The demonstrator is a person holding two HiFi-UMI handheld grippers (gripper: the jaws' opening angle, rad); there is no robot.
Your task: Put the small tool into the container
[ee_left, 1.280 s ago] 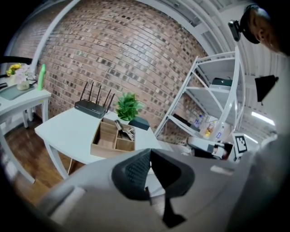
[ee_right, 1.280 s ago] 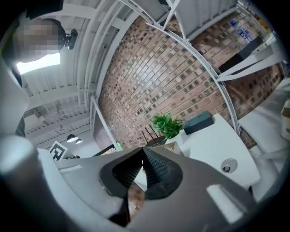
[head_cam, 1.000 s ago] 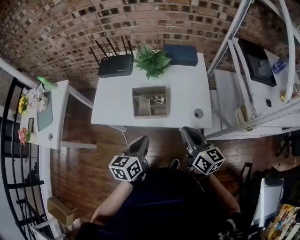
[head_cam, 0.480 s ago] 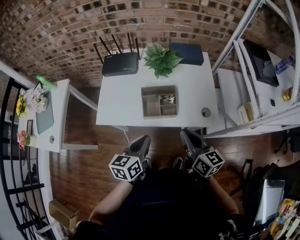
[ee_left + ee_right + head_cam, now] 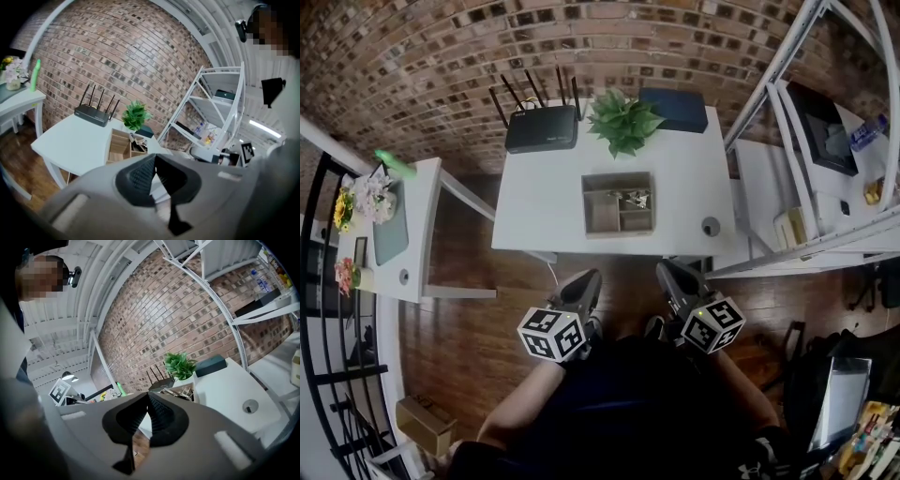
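A wooden compartment container (image 5: 619, 204) stands on the white table (image 5: 534, 206), with several small metal tools (image 5: 630, 198) lying in its back right compartment. Both grippers hover over the wooden floor, short of the table's near edge and well away from the container. My left gripper (image 5: 586, 279) is shut with nothing between its pads. My right gripper (image 5: 667, 273) is shut and empty too. The container (image 5: 123, 146) shows beyond the jaws in the left gripper view, and the same container (image 5: 180, 392) sits just past the jaw tips in the right gripper view.
At the back of the table stand a black router (image 5: 542, 127), a green plant (image 5: 623, 120) and a dark blue box (image 5: 675, 108). A small round hole cover (image 5: 710, 226) sits near the table's front right corner. White metal shelving (image 5: 797, 141) stands right, a small side table (image 5: 394, 234) left.
The head view has shifted, so the table sits a little further right in the frame. The right gripper has drifted slightly left. Both grippers stay shut and empty.
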